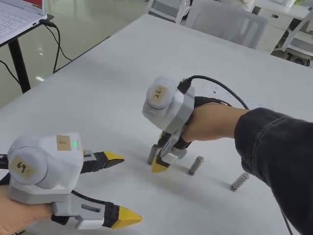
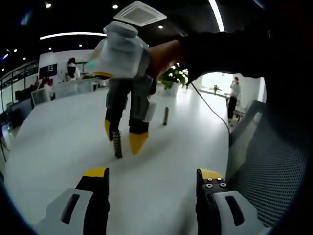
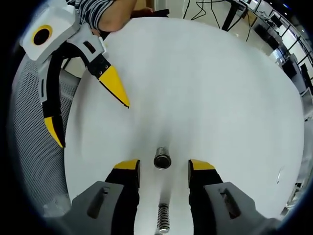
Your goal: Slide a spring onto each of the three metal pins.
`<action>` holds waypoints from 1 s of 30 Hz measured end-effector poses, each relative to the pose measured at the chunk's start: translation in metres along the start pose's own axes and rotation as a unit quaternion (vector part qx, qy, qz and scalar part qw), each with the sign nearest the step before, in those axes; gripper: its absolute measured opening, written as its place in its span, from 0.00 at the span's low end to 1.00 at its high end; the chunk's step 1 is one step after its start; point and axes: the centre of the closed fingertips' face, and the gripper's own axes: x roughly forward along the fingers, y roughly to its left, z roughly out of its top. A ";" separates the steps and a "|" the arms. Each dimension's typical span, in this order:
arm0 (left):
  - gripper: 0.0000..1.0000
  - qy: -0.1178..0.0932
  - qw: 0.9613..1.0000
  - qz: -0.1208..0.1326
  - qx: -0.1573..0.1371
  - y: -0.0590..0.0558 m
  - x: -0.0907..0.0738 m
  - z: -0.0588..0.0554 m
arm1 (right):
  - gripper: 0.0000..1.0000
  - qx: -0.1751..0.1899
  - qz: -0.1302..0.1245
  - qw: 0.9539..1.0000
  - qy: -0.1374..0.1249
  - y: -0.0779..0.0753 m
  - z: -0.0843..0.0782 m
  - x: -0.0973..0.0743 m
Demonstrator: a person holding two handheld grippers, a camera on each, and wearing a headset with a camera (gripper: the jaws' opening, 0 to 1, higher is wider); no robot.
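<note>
My right tool [image 1: 159, 166] points down at the smooth white table [image 1: 98, 88]. Its yellow wedge-shaped tips are parted around an upright coiled metal spring [image 3: 162, 160], with a gap on each side, so it grips nothing. A second spring [image 1: 195, 165] and a third spring [image 1: 239, 181], both ribbed grey cylinders, stand further from the table's left edge. My left tool [image 1: 122, 187] hovers nearer that edge, spread wide and empty.

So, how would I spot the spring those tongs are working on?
On the white table, three springs stand in a row. It is the left-end spring, between the yellow tips of the right tongs; the other two stand alone.
</note>
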 end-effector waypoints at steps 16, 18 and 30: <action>0.68 0.000 1.000 0.000 -0.001 -0.002 0.003 0.003 | 0.71 0.050 -0.035 0.996 -0.068 -0.006 -0.019 -0.016; 0.68 0.000 1.000 -0.001 -0.001 -0.003 0.004 0.003 | 0.77 0.054 -0.043 0.995 -0.077 -0.007 -0.020 -0.019; 0.68 0.000 1.000 -0.001 -0.008 -0.006 0.006 0.003 | 0.91 0.091 -0.077 0.986 -0.117 -0.008 -0.037 -0.032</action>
